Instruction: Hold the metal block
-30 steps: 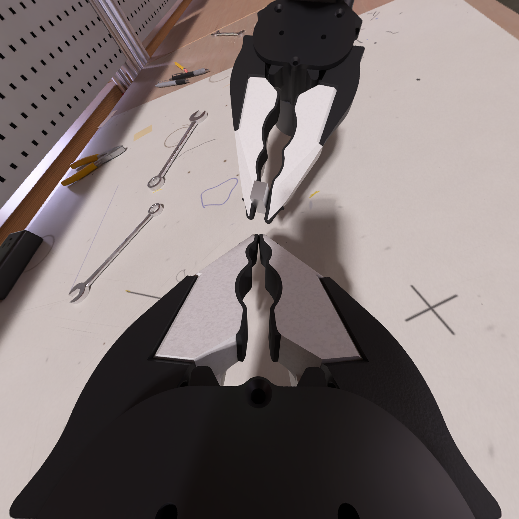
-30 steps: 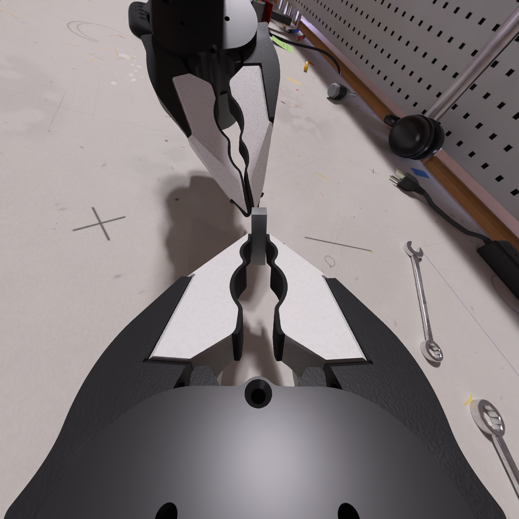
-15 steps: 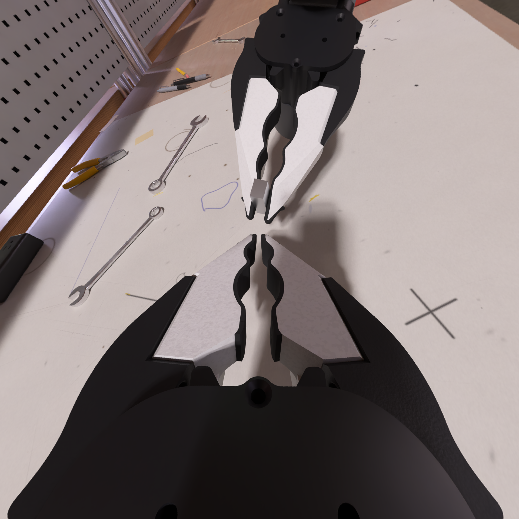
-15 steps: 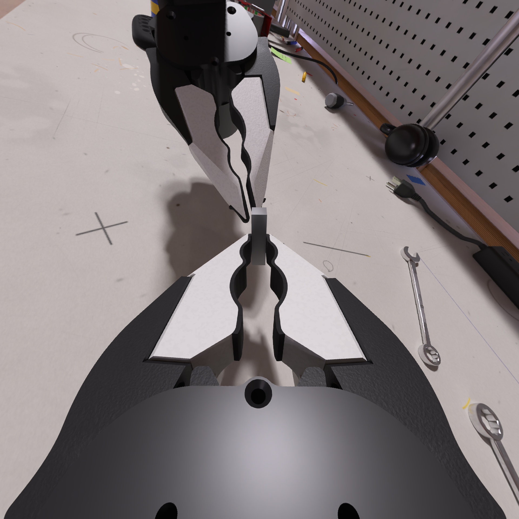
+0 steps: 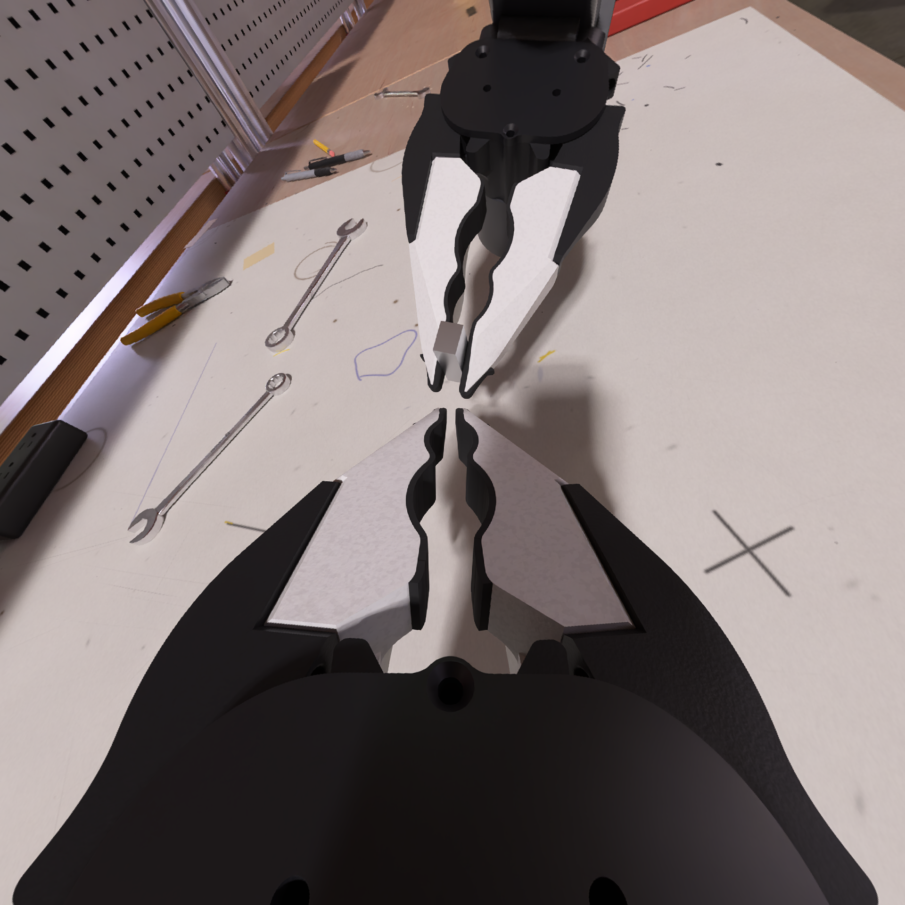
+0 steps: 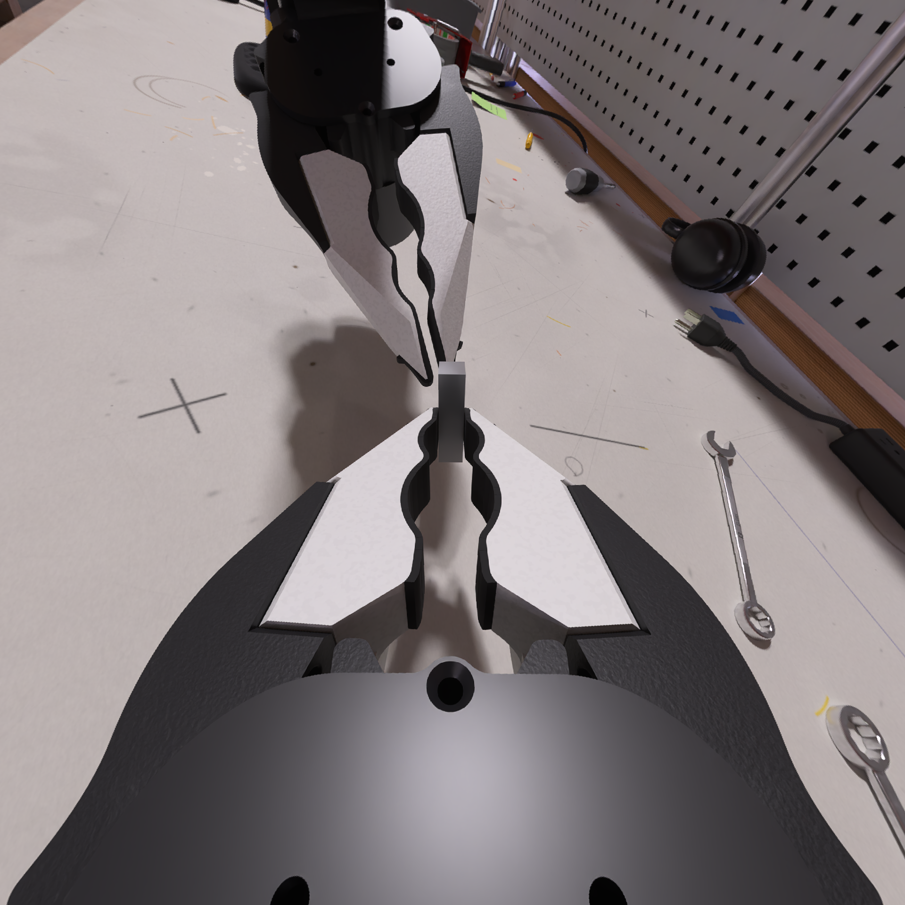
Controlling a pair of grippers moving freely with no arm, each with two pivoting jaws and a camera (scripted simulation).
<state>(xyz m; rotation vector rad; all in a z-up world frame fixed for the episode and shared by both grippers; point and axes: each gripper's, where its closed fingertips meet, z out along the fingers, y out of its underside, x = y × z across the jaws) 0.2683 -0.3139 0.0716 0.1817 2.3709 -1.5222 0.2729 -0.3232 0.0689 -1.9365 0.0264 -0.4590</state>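
Observation:
The metal block, a small grey bar, stands upright between the fingertips of my right gripper, which is shut on it above the table. It also shows in the left wrist view, in the right gripper facing me. My left gripper is empty, tip to tip with the right one, just short of the block. Its jaws stand a narrow gap apart. In the right wrist view the left gripper points down at the block's top end.
Two wrenches, yellow-handled pliers, pens and a black power strip lie toward the pegboard wall. In the right wrist view there are wrenches, a black caster and a plug.
My left gripper's fingertips went from touching to a narrow gap apart. My right gripper has kept hold of the block, and both stay tip to tip.

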